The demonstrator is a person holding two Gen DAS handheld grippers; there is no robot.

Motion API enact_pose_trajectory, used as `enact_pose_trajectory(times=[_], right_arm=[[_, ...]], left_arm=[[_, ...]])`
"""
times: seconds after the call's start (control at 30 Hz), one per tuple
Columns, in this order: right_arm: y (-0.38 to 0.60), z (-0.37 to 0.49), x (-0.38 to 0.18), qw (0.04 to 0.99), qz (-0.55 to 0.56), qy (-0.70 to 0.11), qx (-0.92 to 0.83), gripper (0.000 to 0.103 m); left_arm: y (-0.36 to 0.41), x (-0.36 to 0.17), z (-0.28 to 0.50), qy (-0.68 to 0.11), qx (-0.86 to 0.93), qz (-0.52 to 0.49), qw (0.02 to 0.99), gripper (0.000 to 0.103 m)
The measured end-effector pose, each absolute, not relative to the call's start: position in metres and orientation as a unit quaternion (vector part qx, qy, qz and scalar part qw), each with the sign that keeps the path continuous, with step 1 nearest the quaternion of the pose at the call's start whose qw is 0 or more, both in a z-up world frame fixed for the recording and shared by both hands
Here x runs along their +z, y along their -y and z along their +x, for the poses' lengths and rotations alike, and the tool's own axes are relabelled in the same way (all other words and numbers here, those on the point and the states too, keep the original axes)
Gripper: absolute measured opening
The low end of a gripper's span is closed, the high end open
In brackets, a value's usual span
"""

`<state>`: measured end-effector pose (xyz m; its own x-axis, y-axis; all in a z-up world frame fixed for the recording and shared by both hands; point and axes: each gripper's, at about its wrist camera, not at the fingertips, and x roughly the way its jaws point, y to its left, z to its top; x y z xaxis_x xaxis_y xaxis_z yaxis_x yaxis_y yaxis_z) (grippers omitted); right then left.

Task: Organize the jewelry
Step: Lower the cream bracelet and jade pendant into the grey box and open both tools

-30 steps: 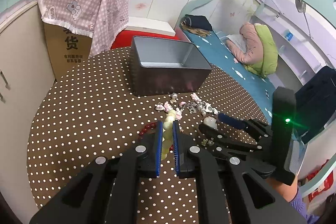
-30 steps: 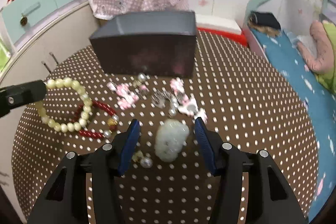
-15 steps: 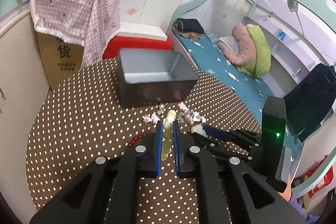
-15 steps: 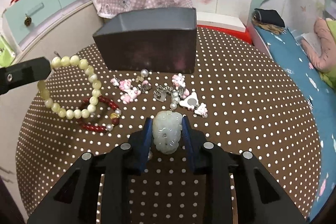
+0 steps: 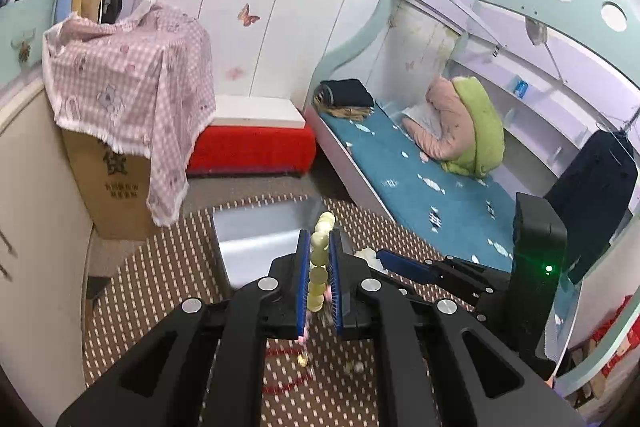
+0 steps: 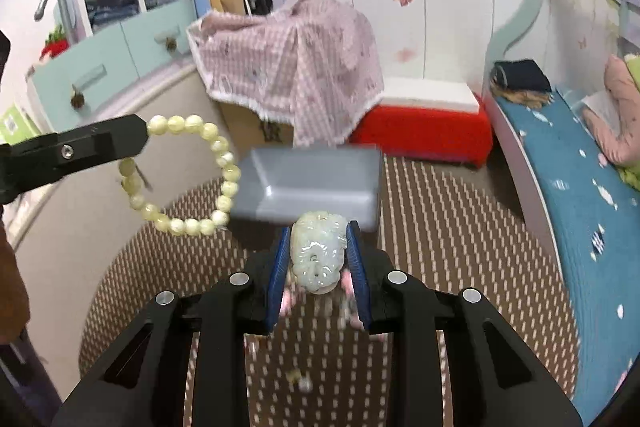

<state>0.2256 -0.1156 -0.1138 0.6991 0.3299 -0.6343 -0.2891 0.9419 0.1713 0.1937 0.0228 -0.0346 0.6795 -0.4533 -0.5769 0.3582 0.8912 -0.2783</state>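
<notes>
Brown tablecloth with pale dots (image 6: pixel 460 227) over a round table, in a bedroom with white wardrobe doors carrying butterfly stickers. Dark printed characters on the cardboard box (image 5: pixel 116 183) under the pink checked cloth (image 5: pixel 132 75), too small and blurred to read; no other writing legible. Left gripper (image 5: pixel 319 267) clamped shut on the pale yellow bead bracelet (image 5: pixel 320 255), seen edge-on there as a short column of beads between the blue pads. Only from the right wrist view does the bracelet (image 6: pixel 188 179) show as a full loop, hanging in the air from the left gripper's tip (image 6: pixel 136 137), to the left of the grey tin box (image 6: pixel 312 183) and clear of the cloth. Right gripper (image 6: pixel 318 255) closed on the carved pale green jade pendant (image 6: pixel 318 251), pads pressing both its flanks, lifted off the table just in front of the tin's near wall. Tin open at the top, nothing visible on its grey floor (image 5: pixel 260 239), set near the table's far edge. Left view alone shows the red bead bracelet (image 5: pixel 288 371) lying on the cloth below its fingers, with a small gold bead. Blurred pink and silver charms (image 6: pixel 344 291) on the cloth beneath the pendant. Bare dotted cloth to the right of the tin out to the table's rim, then the blue bed (image 6: pixel 580 195).
</notes>
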Motion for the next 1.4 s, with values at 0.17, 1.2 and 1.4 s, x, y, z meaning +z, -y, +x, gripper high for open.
enact_pose_trajectory(times=[0.17, 1.2, 1.4], right_arm=[[0.110, 0.266, -0.105, 0.918, 0.039, -0.355, 0.172, 0.029], [0.078, 0.307, -0.165, 0.894, 0.004, -0.418, 0.162, 0.031], [0.091, 0.283, -0.137, 0.909, 0.007, -0.389, 0.151, 0.045]], left_arm=[[-0.021, -0.037, 0.229, -0.347, -0.213, -0.079, 0.910, 0.008], [-0.023, -0.118, 0.269, -0.443, -0.150, -0.080, 0.881, 0.043], [-0.032, -0.091, 0.240, -0.400, -0.131, -0.078, 0.904, 0.061]])
